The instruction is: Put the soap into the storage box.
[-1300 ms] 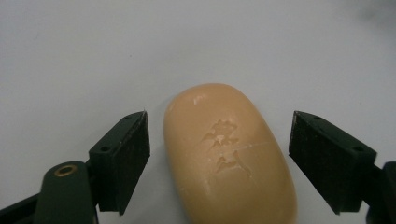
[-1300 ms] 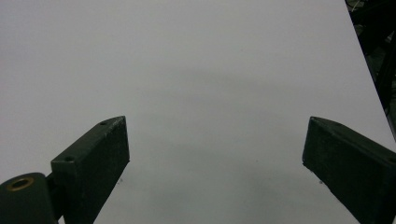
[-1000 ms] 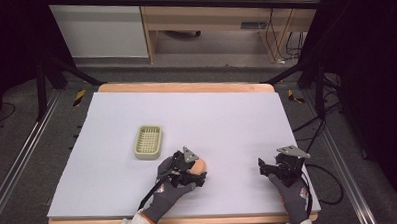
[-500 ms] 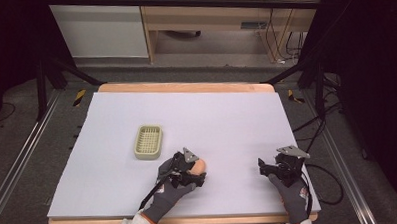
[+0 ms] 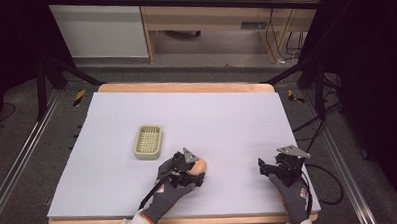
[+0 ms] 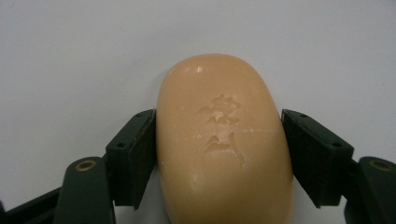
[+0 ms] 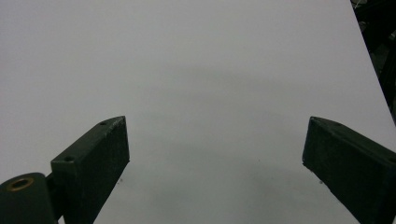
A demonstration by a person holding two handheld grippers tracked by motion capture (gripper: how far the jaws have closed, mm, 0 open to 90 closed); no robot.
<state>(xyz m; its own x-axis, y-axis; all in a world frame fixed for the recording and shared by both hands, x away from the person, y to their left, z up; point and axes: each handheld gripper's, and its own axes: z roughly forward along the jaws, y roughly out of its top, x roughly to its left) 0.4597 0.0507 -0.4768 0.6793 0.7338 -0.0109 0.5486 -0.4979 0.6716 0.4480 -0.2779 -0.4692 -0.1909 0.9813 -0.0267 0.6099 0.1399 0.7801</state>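
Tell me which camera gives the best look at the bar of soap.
The left gripper view: the soap sits close up between the left gripper jaws, its stamped mark readable, both pads against its sides. The high view shows a small peach end past the gloved hand.

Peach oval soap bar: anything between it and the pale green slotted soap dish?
Nothing visible. The peach oval soap bar sits between the left gripper jaws; only bare white table sheet separates it from the pale green slotted soap dish.

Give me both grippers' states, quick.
Left gripper: jaws just closed, now shut on the soap bar.
Right gripper: open, holding nothing.
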